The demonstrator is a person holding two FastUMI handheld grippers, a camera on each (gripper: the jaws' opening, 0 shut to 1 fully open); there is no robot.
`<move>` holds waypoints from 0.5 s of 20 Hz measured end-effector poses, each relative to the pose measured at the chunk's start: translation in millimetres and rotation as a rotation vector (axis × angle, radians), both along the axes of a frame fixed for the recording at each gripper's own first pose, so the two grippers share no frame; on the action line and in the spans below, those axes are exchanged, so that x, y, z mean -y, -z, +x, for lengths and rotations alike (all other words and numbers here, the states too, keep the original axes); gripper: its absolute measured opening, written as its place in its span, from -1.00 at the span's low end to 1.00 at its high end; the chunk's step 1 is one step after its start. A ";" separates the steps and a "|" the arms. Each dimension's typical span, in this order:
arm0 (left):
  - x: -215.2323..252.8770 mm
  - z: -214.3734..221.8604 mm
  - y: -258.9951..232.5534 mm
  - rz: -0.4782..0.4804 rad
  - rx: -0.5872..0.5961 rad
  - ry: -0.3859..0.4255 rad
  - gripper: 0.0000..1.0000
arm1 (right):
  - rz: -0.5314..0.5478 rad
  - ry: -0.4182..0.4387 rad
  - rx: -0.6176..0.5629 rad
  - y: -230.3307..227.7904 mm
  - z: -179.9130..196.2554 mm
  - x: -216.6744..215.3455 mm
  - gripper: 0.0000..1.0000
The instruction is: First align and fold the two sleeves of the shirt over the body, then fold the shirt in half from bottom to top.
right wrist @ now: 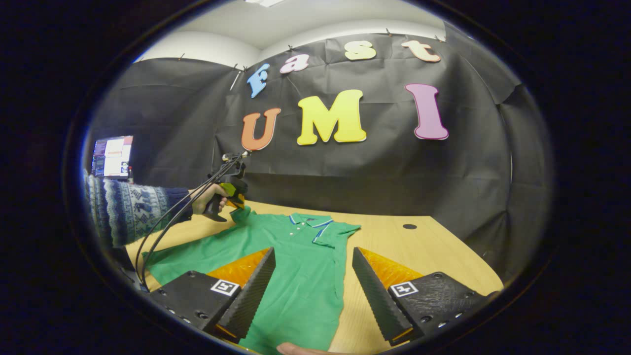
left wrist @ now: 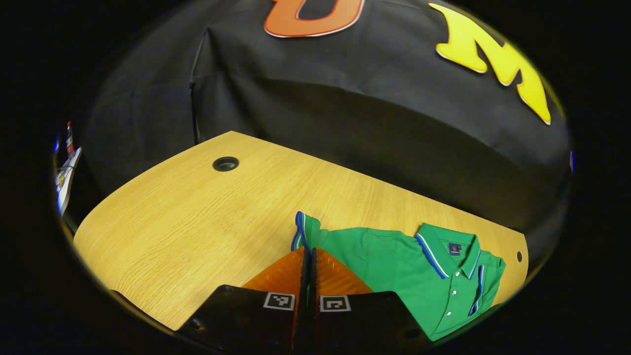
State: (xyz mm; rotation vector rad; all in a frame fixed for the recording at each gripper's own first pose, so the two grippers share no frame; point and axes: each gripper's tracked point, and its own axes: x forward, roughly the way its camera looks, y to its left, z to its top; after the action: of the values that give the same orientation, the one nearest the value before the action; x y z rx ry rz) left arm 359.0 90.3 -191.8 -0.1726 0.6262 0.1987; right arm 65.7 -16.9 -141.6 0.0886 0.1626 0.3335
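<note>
Your green polo shirt (right wrist: 296,266) lies flat on the wooden table (left wrist: 187,222), collar toward the booth wall. Your left gripper (left wrist: 309,256) has its fingers pressed together on the blue-trimmed cuff of one sleeve (left wrist: 301,229), lifting it off the table. Your right gripper (right wrist: 311,256) hovers above the shirt's body with its fingers spread wide, holding nothing. A monitor (right wrist: 112,157) glows behind your patterned sleeve (right wrist: 125,209).

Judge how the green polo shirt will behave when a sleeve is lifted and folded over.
The green polo shirt looks thin and limp, draping flat on the wooden table, so it will probably sag from any pinch point. The sleeve already bunches at the left gripper, hinting at easy wrinkling. It likely slides readily on the smooth tabletop.
</note>
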 end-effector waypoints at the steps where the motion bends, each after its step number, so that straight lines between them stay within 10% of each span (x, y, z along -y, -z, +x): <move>1: 14.0 0.5 -1.2 0.024 -0.002 0.028 -0.87 | -0.001 0.005 -0.005 0.7 -0.1 0.2 0.89; 5: 80.1 -0.3 -22.4 -0.025 0.031 0.135 -0.60 | -0.005 0.019 -0.016 2.1 -4.5 4.1 0.94; 8: 92.4 -12.8 -47.9 0.019 0.058 0.137 1.00 | 0.006 0.050 -0.041 4.5 -11.3 11.5 0.93; 10: 95.6 -21.1 -57.8 0.044 0.094 0.141 1.00 | 0.015 0.076 -0.059 5.6 -15.5 16.5 0.91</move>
State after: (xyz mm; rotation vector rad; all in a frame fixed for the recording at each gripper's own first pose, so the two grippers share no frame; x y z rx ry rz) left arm 337.9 -5.3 -134.1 -0.0944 0.5379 0.0679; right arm 50.2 -33.4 -147.2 0.1194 0.2142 0.2564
